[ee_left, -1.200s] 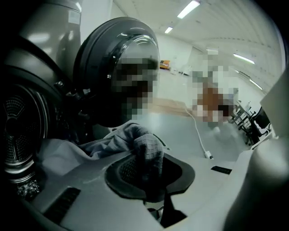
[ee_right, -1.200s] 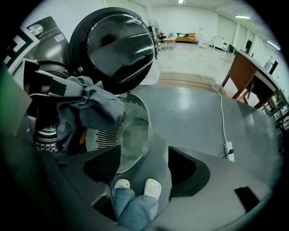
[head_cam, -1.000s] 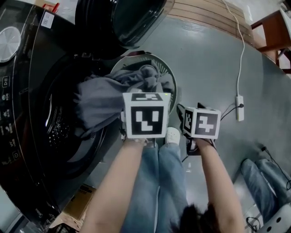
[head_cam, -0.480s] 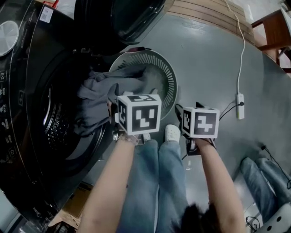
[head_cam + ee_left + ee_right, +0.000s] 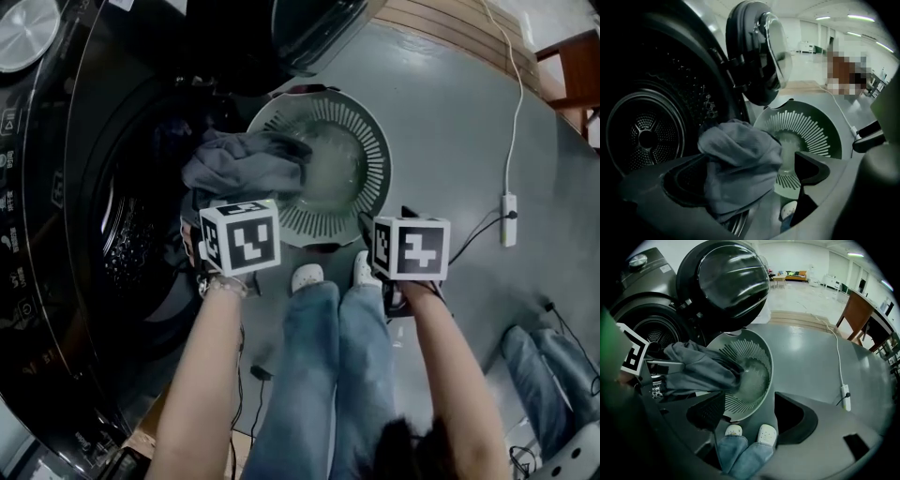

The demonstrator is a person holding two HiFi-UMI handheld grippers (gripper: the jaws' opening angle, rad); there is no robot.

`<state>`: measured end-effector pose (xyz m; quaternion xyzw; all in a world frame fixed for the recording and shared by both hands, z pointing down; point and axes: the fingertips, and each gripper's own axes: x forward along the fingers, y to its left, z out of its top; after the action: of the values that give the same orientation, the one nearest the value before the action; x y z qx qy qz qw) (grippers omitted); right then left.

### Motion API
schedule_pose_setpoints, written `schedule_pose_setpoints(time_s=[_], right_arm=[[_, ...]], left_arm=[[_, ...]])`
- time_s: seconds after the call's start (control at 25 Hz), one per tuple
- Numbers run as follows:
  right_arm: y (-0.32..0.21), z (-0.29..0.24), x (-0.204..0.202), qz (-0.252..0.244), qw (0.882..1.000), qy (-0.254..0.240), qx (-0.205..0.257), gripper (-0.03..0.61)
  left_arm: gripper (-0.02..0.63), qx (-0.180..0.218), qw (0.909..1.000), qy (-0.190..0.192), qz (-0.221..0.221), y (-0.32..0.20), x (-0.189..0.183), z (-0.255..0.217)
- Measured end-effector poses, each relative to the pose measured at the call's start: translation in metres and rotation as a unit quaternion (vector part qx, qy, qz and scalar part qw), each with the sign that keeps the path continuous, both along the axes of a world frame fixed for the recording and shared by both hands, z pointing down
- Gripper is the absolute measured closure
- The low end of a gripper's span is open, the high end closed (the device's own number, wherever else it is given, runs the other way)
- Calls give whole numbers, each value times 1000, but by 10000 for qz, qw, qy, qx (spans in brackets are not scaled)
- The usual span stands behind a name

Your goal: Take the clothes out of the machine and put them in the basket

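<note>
A grey garment (image 5: 246,161) lies draped from the washing machine's mouth over the left rim of the round slatted basket (image 5: 375,155), one end inside it. My left gripper (image 5: 241,236) hangs beside the drum (image 5: 131,244), just below the garment. In the left gripper view its jaws have just been opening and stand wide; the garment (image 5: 740,159) bunches in front of them, and the pads do not press on it. My right gripper (image 5: 411,251) is open over the floor right of the basket, nothing between its jaws (image 5: 750,416).
The machine's round door (image 5: 309,28) stands open above the basket. A power strip (image 5: 509,232) with its white cable lies on the floor at right. The person's shoes (image 5: 307,277) stand just below the basket. Another person's legs (image 5: 544,366) are at lower right.
My left gripper has moved left and down from over the basket towards the drum, opened, and let go of the grey garment. The right gripper shifted slightly.
</note>
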<state>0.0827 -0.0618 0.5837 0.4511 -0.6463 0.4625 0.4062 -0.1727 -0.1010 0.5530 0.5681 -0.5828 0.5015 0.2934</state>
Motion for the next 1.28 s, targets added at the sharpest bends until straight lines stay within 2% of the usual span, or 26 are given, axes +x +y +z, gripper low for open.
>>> schedule_pose_setpoints(time_s=[0.28, 0.48, 0.64, 0.76, 1.0, 1.16, 1.28], right_arm=[[2, 11, -35, -247, 9997, -58, -58, 252], [5, 16, -48, -359, 9993, -58, 20, 255], [10, 24, -56, -482, 9988, -2, 23, 268], [12, 32, -58, -493, 9988, 37, -1, 273], [20, 58, -65, -422, 9990, -169, 25, 283], [16, 51, -64, -456, 9988, -160, 122, 303], [17, 42, -63, -414, 9990, -121, 152, 325]], left_arm=[[58, -88, 9988, -351, -334, 13, -61, 13], [58, -325, 9968, -446, -573, 30, -95, 38], [58, -489, 9943, -334, -886, 36, -118, 63], [58, -496, 9924, -162, -1112, 34, -126, 79], [58, -536, 9937, -235, -954, 23, -137, 95], [60, -678, 9926, 222, -986, 26, -124, 102], [162, -764, 9927, 186, -910, 29, -120, 97]])
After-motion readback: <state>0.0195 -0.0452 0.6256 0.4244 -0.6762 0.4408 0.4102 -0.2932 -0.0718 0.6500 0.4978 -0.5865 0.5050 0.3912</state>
